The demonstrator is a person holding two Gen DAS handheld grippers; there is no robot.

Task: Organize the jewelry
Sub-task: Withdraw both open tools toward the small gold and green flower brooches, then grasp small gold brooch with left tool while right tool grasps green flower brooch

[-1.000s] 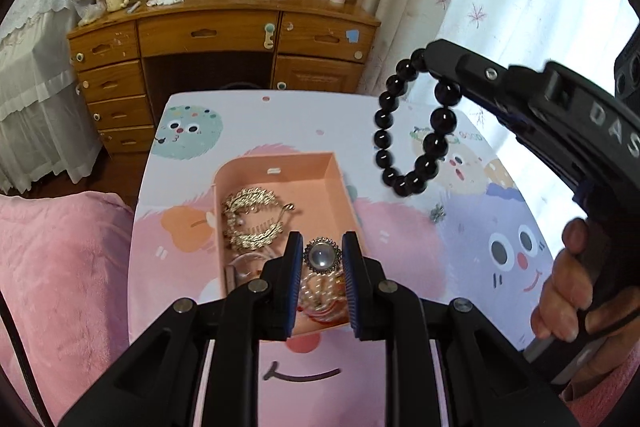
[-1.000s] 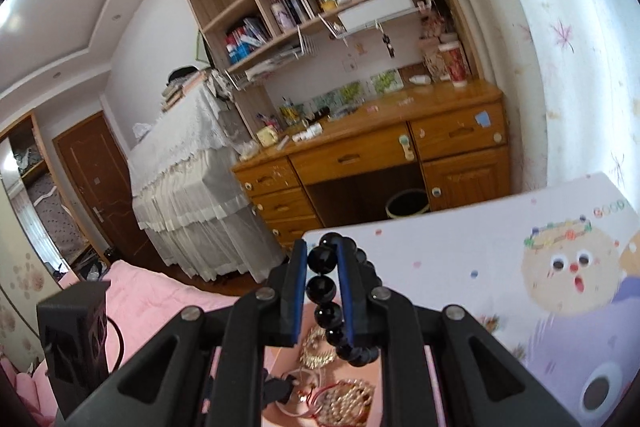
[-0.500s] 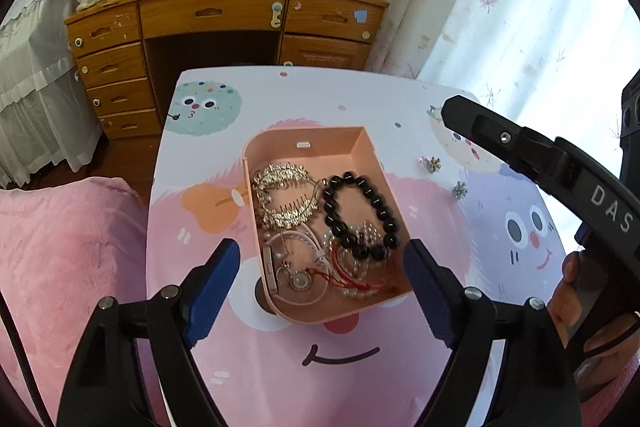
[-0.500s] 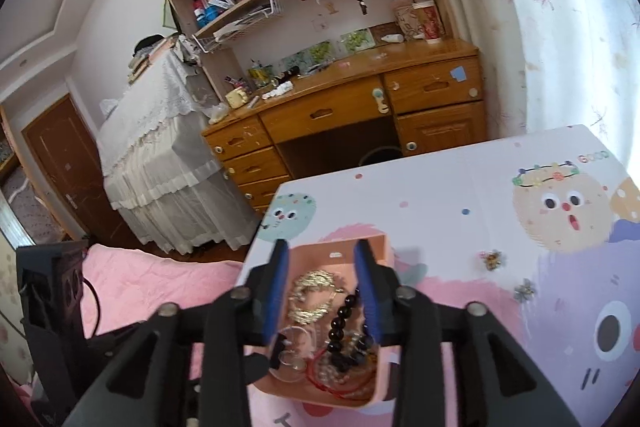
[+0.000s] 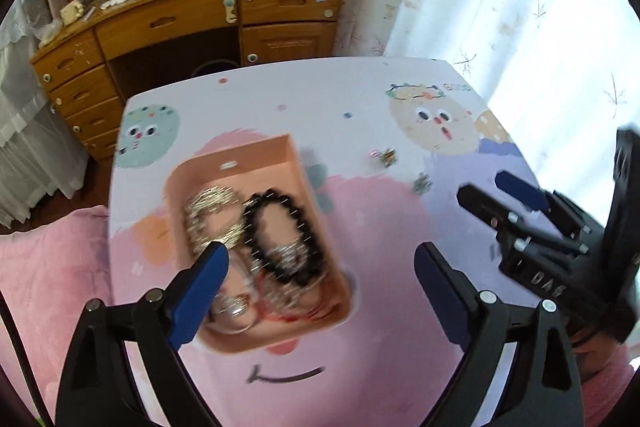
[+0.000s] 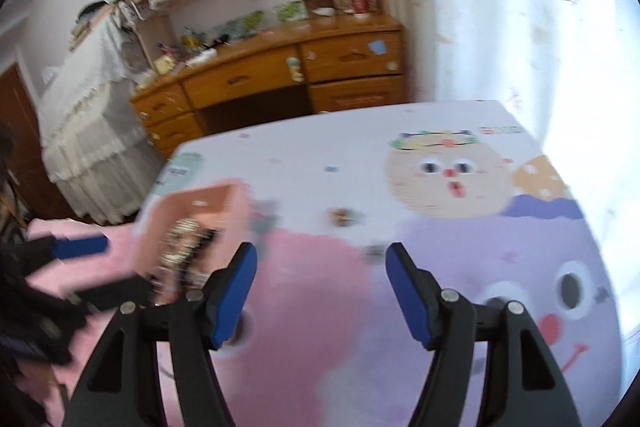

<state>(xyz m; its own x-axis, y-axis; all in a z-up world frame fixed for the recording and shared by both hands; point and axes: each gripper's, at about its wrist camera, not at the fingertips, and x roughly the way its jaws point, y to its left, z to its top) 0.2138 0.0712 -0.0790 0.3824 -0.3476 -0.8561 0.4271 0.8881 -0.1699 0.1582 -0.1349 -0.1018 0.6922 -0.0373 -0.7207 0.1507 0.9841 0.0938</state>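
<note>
Through my left wrist camera I look steeply down on the cartoon-print table [image 5: 360,99]. My left gripper [image 5: 320,263] has its blue pads spread wide and its jaws are opening; nothing is pinched between them, and they hang above the near end of the peach jewelry box [image 5: 292,163], which sits a little to the ten o'clock side of centre. Inside the box the black bead bracelet [image 5: 280,239] lies as a flat loop against the right wall, with a gold comb-like piece [image 5: 212,215] just beside it toward nine o'clock and a blurred tangle of pearly and red pieces [image 5: 256,303] at the six o'clock end. Two small trinkets [image 5: 386,155] rest loose on the table toward two o'clock of the box, well apart from it. My right gripper [image 5: 484,187] enters from three o'clock, over the purple part of the print, with empty, parted fingers.

From my right wrist camera the picture is smeared by motion. The right gripper [image 6: 322,267] is released, its jaws opening with only bare tabletop between the pads. The jewelry box [image 6: 224,199] stands at ten o'clock from my fingertips, gold and dark pieces showing inside, too blurred to separate. One trinket [image 6: 342,215] lies at twelve o'clock, ahead of the pads; another [image 6: 374,253] sits just off the right pad's tip. A blue pad of the left gripper [image 6: 80,247] shows at nine o'clock beside the box. A wooden desk [image 6: 280,75] lies beyond the table's far edge.
</note>
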